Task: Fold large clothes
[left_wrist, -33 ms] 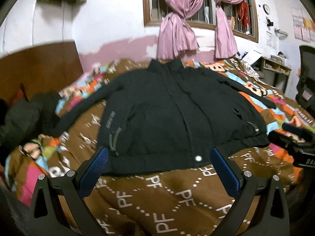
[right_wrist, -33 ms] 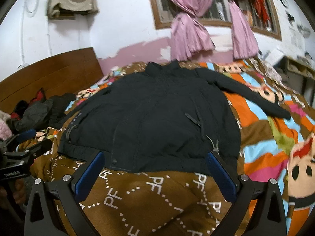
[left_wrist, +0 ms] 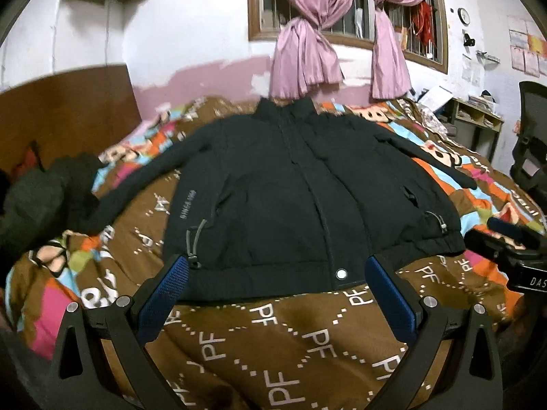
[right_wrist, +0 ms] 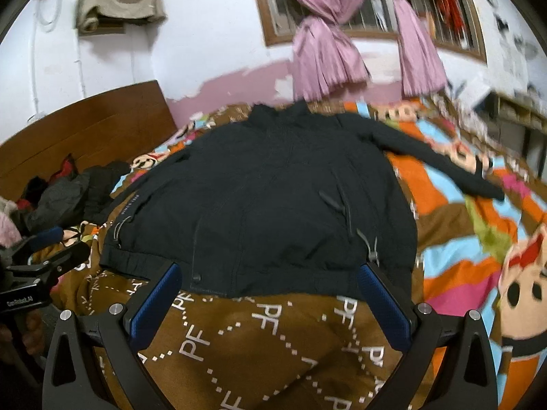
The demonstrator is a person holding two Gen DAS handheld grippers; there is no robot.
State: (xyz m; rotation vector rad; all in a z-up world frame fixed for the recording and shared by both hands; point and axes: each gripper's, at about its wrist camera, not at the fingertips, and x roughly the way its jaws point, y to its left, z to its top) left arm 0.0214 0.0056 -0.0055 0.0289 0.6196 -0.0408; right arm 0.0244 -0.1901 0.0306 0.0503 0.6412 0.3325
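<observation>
A large black zip-up jacket (left_wrist: 301,198) lies flat, front up, on the patterned bedspread (left_wrist: 273,341), collar toward the wall and both sleeves spread out. My left gripper (left_wrist: 276,263) hovers open just before the hem, near the snap button, with nothing between its blue pads. In the right wrist view the jacket (right_wrist: 273,198) fills the middle, and my right gripper (right_wrist: 269,270) is open at the hem's right half, holding nothing. Each gripper shows at the edge of the other's view: the right gripper (left_wrist: 506,239) and the left gripper (right_wrist: 51,246).
A heap of dark clothes (left_wrist: 44,198) lies at the left by the wooden headboard (left_wrist: 68,109). A desk with shelves (left_wrist: 478,123) and a black chair (left_wrist: 533,143) stand at the right of the bed. Pink curtains (left_wrist: 304,58) hang at the window behind.
The right wrist view has tilted slightly and its right side is blurred. The jacket lies as before and both grippers stay open.
</observation>
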